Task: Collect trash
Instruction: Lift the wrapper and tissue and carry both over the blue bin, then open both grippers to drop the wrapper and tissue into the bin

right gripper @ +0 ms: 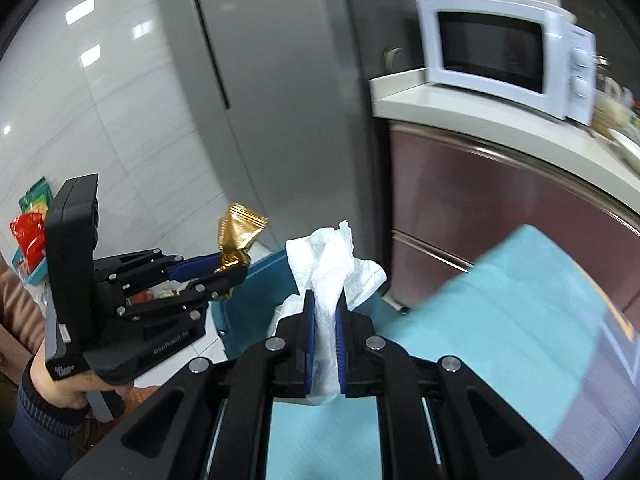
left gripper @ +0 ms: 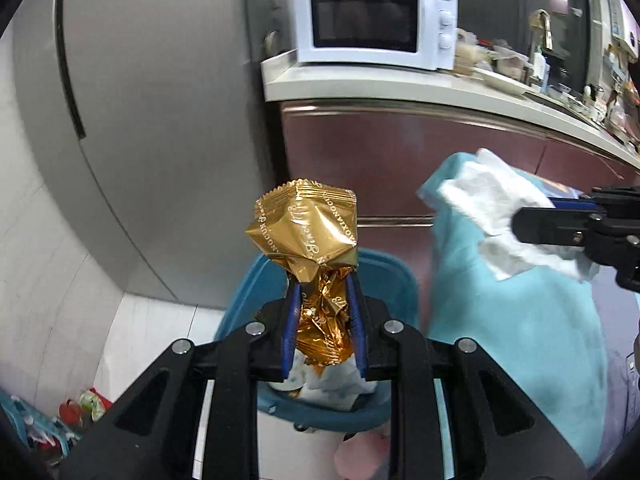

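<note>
Left tongs point(left gripper: 322, 296) clamped on gold wrapper point(left gripper: 308, 232); right tongs point(right gripper: 325, 312) pinched shut on white tissue point(right gripper: 336, 260), both above blue bin point(left gripper: 384, 276).

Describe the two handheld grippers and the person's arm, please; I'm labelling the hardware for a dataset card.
Both the left gripper and the right gripper are matte black linkage frames with round silver pivot bolts and narrow blue finger pads. The left one has a boxy black-and-grey handle block with small white lettering. The bare left hand emerges from a dark blue ribbed knit cuff. No cables show.
</note>
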Available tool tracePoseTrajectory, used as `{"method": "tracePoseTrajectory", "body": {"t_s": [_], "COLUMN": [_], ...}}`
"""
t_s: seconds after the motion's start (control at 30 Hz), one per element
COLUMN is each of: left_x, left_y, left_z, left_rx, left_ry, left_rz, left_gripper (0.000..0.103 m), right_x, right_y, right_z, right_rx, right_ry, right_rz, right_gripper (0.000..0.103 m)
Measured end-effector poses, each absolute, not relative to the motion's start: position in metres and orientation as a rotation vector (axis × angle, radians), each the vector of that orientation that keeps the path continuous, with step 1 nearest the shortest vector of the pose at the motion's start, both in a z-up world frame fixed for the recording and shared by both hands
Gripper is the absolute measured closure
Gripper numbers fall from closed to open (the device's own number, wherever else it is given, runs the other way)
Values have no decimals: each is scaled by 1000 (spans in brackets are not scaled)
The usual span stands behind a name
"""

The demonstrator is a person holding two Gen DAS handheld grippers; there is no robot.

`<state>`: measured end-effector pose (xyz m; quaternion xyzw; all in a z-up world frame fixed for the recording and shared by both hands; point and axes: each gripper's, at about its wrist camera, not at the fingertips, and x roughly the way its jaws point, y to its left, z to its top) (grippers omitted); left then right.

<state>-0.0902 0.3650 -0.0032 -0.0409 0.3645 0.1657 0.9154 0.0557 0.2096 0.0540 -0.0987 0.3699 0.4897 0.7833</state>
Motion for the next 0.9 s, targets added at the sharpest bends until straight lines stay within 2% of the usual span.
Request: {"method": "tracePoseTrajectory", "body": {"t_s": [0.23,0.63,0.9], "left_x": [-81,-55,-48], "left_y": [389,403,407], "left_z": [-29,-62,-74], "left_rx": [-135,-188,-206], "left_ry": [782,823,836], "left_rz": [353,351,355], "left_gripper": [80,80,80], "right_x": [54,60,65], "right_y": [263,300,311], "right_z": [36,-10,-21], "right_rx": [-273,-348,-366], "right_ry": [856,953,981], "right_rz": [1049,1015,999], "right_gripper": [95,95,95]}}
